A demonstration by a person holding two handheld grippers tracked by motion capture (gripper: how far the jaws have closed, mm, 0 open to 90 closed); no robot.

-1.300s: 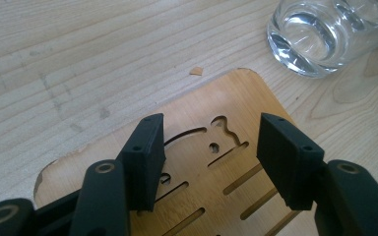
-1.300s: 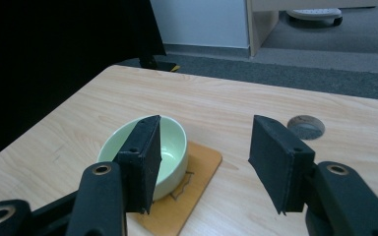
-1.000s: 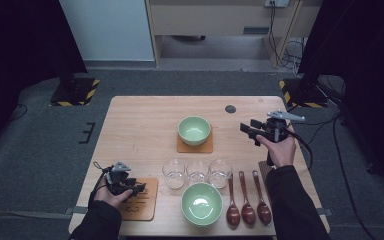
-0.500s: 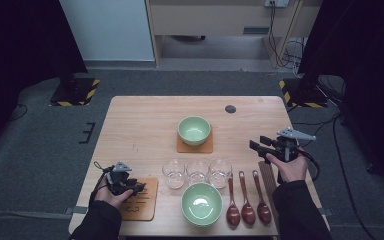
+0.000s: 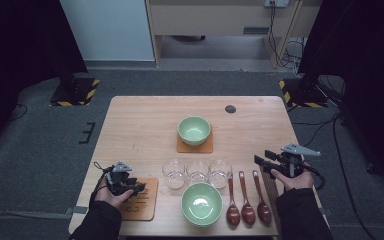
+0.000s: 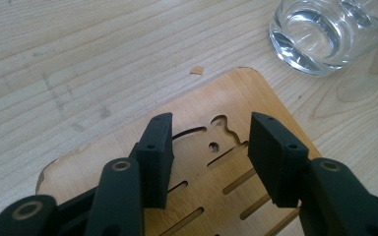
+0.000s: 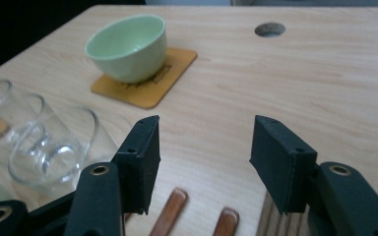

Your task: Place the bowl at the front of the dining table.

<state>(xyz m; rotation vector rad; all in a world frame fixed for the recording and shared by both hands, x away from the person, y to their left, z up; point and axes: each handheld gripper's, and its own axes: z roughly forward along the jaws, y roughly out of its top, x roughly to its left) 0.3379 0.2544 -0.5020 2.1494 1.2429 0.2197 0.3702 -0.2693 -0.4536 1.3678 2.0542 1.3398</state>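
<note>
Left gripper (image 5: 130,186): jaws spread, nothing between them, hovering directly over the slotted wooden coaster (image 6: 236,162); the jaws have just widened slightly.
Right gripper (image 5: 261,161): jaws parted, empty; wooden spoons (image 5: 246,199) just below and ahead of it.
Glasses (image 5: 197,172): clustered beside the spoons.
Risk: reaching for a spoon handle, the near jaw could clip the nearest glass and topple it.

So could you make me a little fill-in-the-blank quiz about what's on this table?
1. The far green bowl sits on a square ____.
2. Beside the near green bowl lie ____ brown spoons.
3. The row of clear glasses numbers ____.
4. The left gripper hovers with open jaws over a slotted wooden ____.

Missing words: coaster; three; three; coaster
</note>
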